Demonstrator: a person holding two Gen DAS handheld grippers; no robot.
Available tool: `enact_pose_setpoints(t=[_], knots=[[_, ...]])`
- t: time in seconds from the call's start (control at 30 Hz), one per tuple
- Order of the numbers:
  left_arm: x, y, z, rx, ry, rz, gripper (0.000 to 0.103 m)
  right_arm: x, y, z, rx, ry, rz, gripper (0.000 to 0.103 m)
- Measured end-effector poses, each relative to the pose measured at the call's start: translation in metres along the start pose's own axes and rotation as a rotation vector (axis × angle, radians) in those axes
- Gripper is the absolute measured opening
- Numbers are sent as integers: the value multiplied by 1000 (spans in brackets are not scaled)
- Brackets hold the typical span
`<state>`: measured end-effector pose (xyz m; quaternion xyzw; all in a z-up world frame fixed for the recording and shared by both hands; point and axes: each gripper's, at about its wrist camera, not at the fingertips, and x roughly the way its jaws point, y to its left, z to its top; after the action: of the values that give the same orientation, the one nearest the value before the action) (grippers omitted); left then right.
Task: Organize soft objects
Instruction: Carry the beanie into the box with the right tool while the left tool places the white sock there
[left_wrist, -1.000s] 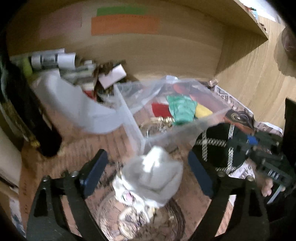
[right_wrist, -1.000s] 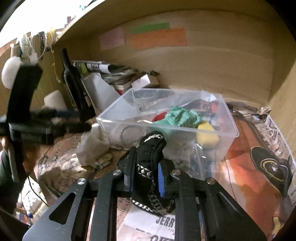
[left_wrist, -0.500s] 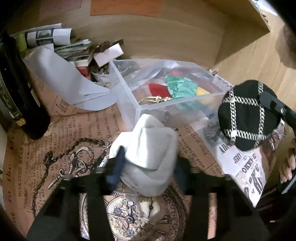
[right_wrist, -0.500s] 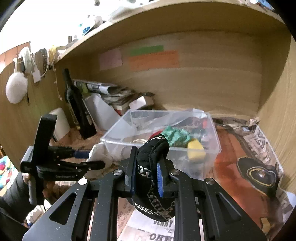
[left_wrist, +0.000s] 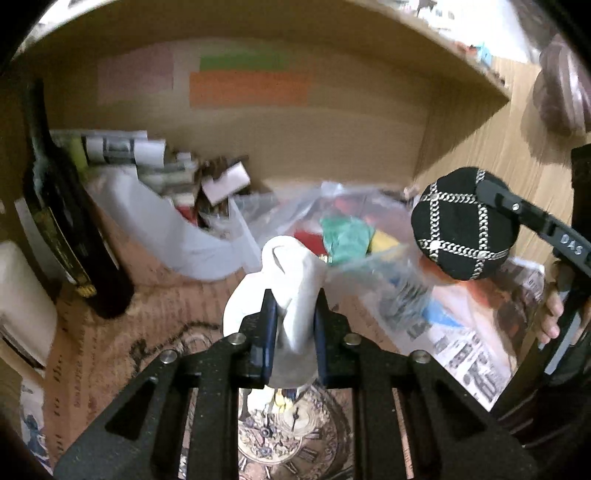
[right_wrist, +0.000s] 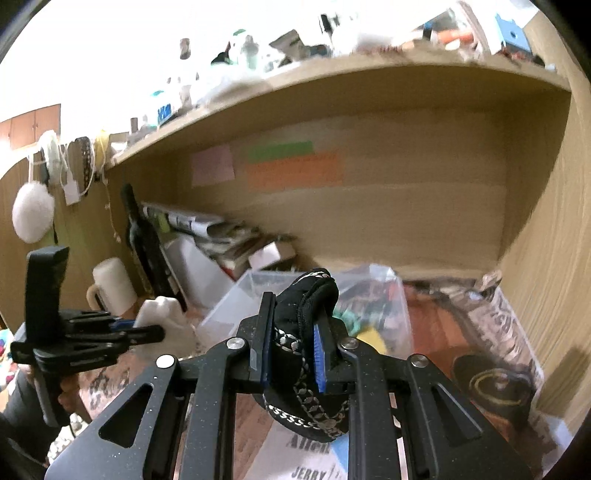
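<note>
Two soft objects were in hand, neither yet in the clear plastic bin (left_wrist: 369, 254). Nearest in the left wrist view, the left gripper (left_wrist: 293, 332) had its jaws closing on a white sock (left_wrist: 291, 280), the pads already pinching the cloth; the sock stood with its long axis roughly upright, its rounded end toward 12 o'clock and its lower end hanging past the jaws above the printed bench covering (left_wrist: 155, 332). In the right wrist view, the right gripper (right_wrist: 291, 350) had its jaws clamped tight on a black cap with silver chain trim (right_wrist: 306, 332); the cap was folded on edge, its long axis from 6 to 12 o'clock, its crown bulging above the pads and its rim drooping below. Seen from the left wrist view, the cap sat at about 2 o'clock, near the bin's right side and raised off the bench.

Beyond both grippers, the bin already held green, red and yellow soft items, blurred in detail. Judged from this, some sorting was done; carrying the sock and cap over the bin wall and releasing them remained. Farthest back, at 10 o'clock, stood a dark bottle (left_wrist: 62, 221) and rolled papers (left_wrist: 122, 151).
</note>
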<state>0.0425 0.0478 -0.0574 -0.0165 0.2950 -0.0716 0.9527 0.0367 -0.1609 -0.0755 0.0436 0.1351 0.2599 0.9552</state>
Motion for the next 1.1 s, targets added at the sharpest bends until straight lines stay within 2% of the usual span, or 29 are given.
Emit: enact_pose_setpoints(t=[0.2, 0.47, 0.73, 1.1], knots=[[-11, -5, 22, 23, -75, 12, 18, 4, -6, 14, -9, -44, -15, 16], [10, -9, 48, 24, -107, 11, 18, 27, -12, 24, -22, -43, -15, 16], [65, 0, 59, -13, -21, -9, 18, 65, -12, 28, -28, 4, 5, 16], [131, -2, 60, -7, 117, -26, 18, 121, -13, 13, -42, 163, 32, 16]])
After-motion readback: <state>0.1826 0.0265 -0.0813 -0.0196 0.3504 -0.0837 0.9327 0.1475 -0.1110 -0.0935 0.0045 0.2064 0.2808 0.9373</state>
